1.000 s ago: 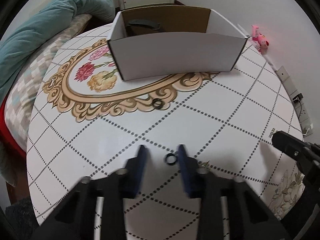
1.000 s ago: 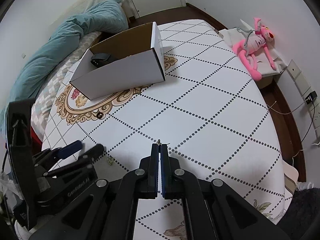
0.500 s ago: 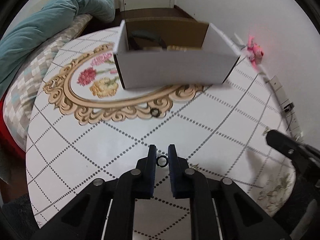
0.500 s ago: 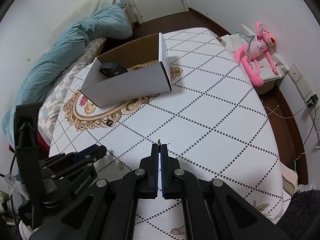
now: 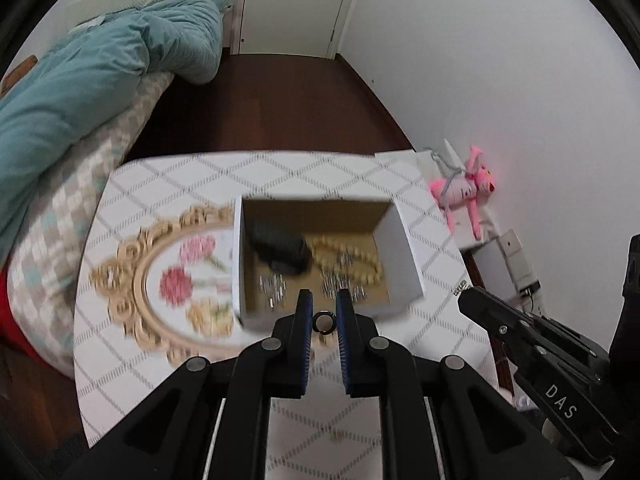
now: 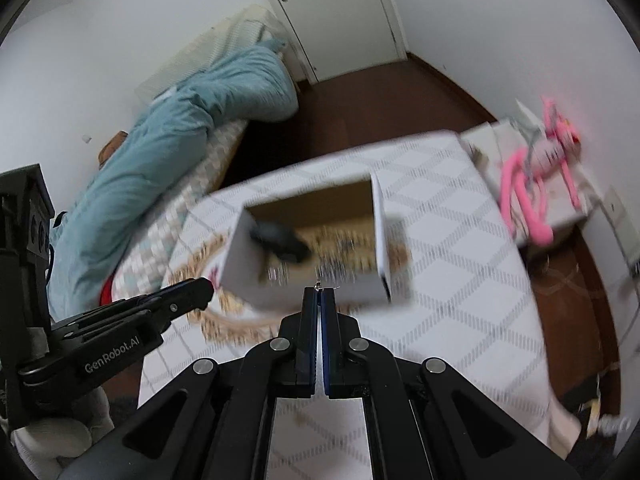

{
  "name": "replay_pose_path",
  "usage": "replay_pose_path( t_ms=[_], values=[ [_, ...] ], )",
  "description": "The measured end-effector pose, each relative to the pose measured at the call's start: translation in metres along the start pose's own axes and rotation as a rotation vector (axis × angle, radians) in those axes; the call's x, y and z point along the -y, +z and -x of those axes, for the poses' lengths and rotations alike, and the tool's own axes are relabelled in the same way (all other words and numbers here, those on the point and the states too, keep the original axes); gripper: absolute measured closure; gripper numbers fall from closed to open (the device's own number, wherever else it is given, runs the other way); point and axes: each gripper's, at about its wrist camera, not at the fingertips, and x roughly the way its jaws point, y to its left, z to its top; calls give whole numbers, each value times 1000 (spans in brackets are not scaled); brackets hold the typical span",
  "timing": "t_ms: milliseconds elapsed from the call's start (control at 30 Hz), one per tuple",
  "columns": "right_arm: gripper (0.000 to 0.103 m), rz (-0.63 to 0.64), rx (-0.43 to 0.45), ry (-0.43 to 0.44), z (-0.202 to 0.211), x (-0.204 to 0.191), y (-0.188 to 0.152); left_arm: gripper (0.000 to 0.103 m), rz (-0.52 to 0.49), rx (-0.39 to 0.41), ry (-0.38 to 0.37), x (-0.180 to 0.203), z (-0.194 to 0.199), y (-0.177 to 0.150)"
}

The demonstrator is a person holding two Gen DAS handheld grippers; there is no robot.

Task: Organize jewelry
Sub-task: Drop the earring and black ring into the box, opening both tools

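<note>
My left gripper (image 5: 323,307) is shut on a small black ring (image 5: 323,322) and holds it high above the table, just short of the white cardboard box (image 5: 402,254). Inside the box lie a black pouch (image 5: 282,249), a beige bead necklace (image 5: 352,258) and several small silver pieces (image 5: 272,286). My right gripper (image 6: 319,293) is shut on a tiny silver earring (image 6: 319,285), raised in front of the box (image 6: 244,268). It also shows in the left wrist view (image 5: 464,291). A small gold piece (image 5: 338,435) lies on the table below me.
The round table (image 5: 400,184) has a white diamond-pattern cloth with a gold floral frame (image 5: 136,276) at left. A bed with a teal duvet (image 5: 80,92) stands at left. A pink plush toy (image 5: 464,192) lies at right by the wall.
Both grippers have risen well above the table and moved toward the box, so I now look down into it. The left gripper closed on the black ring a second ago.
</note>
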Motion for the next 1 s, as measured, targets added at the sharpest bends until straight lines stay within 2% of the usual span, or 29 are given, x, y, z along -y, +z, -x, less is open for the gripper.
replay_pose_path(
  t_ms=[167,300,433,500,533,567,633,667,700,733,800,833,867,900,967,1000],
  values=[
    [101,38,-45,-17,-33,0,49,94,17,-46,12,-10,-27,36],
    [101,62,-117,-33,-64,4,72,94,22,-95,20,-18,-45,50],
    [101,100,-175,-67,-89,5,85,91,35,-134,76,-24,-54,60],
    [101,101,-205,-78,-99,8,89,85,33,-150,104,-26,-58,65],
    [101,101,-210,-87,-102,9,91,76,36,-152,130,-28,-58,66],
    [99,103,-226,-100,-106,10,94,61,36,-149,147,-30,-57,68],
    [89,93,-234,-102,-109,12,97,40,40,-124,163,-33,-53,69],
    [78,93,-231,-109,-109,13,97,32,44,-110,179,-35,-50,69],
    [69,94,-227,-114,-108,13,98,30,42,-102,200,-37,-49,69],
    [65,98,-225,-122,-107,13,97,25,40,-97,216,-38,-48,69],
    [47,98,-215,-143,-104,13,97,15,37,-86,249,-41,-46,67],
    [42,100,-213,-155,-102,13,96,5,37,-83,258,-42,-46,65],
    [30,103,-210,-173,-100,12,95,0,36,-80,264,-43,-46,64],
    [16,110,-209,-196,-99,11,94,0,32,-75,280,-44,-45,61],
    [1,124,-211,-234,-98,9,90,0,21,-69,305,-44,-45,56],
    [0,133,-207,-258,-96,8,87,0,18,-66,311,-44,-44,54]
  ],
)
